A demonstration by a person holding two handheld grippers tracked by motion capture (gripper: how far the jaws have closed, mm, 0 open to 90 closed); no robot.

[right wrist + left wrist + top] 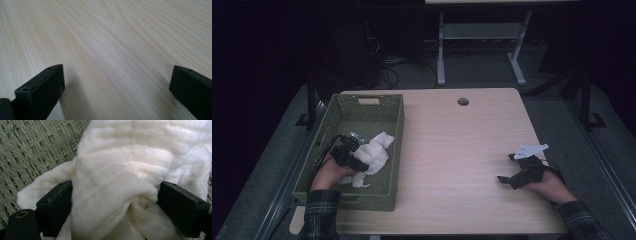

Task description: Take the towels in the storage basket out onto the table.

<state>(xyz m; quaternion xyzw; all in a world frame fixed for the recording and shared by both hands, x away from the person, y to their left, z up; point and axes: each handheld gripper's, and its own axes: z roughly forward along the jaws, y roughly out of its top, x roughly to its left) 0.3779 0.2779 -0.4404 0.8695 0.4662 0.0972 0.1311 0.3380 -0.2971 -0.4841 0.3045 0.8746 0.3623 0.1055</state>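
Observation:
A crumpled white cloth (374, 155) lies inside the green woven basket (362, 107) at the table's left. My left gripper (357, 160) reaches into the basket from the near side. Its jaws stand wide apart on either side of a bunched fold of the cloth (115, 182) and touch it on both sides. The cloth rests on the woven basket floor (32, 150). My right gripper (507, 167) sits low over the bare table at the right, open, with only wood grain (115, 50) between its jaws.
The light wooden table (452, 150) has a round cable hole (463, 102) near its far edge. Beyond the table, cables and a white desk frame (441, 50) stand on a dark floor.

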